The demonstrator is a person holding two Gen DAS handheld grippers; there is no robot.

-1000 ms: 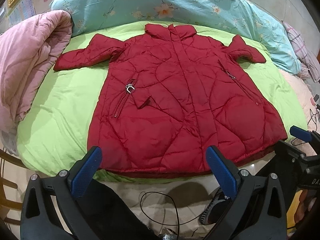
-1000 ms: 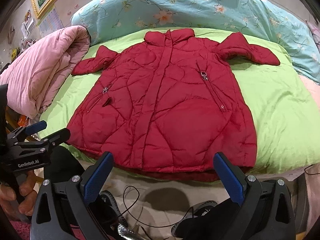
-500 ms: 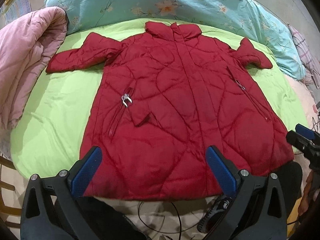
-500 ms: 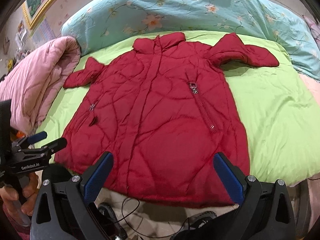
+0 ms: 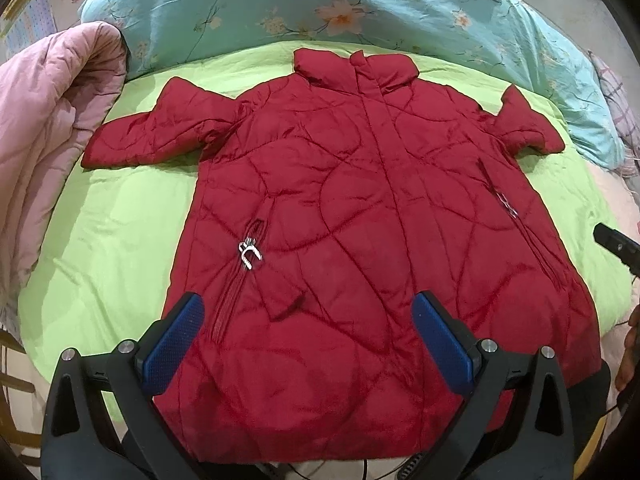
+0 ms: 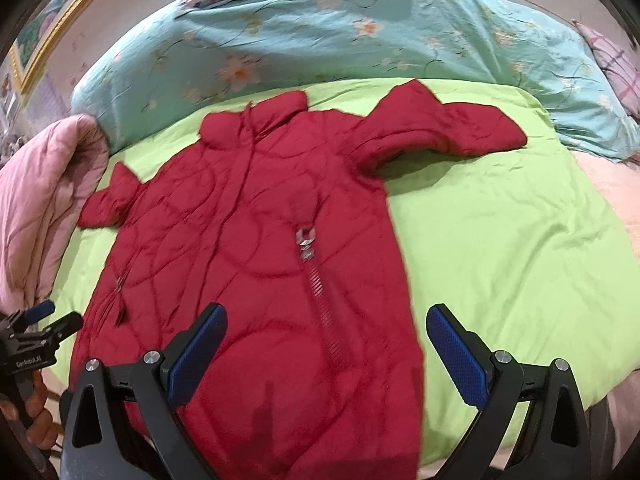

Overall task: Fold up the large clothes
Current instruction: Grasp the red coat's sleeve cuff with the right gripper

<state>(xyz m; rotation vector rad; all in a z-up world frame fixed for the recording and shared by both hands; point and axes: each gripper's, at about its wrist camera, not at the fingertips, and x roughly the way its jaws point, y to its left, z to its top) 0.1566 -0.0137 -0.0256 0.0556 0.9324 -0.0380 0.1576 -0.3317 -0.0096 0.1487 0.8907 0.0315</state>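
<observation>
A red quilted coat (image 5: 360, 240) lies flat, front up, on the green bedsheet (image 5: 112, 248), hem at the near edge. Both grippers, left (image 5: 306, 334) and right (image 6: 326, 344), jaws spread wide and empty, have moved closer over the hem.

Quilted red coat (image 5: 360, 240) with a faint sheen, shiny metal zip pull (image 5: 250, 254), matt green sheet (image 5: 112, 248), dimpled blue pads (image 6: 196, 352) lower frame.
</observation>
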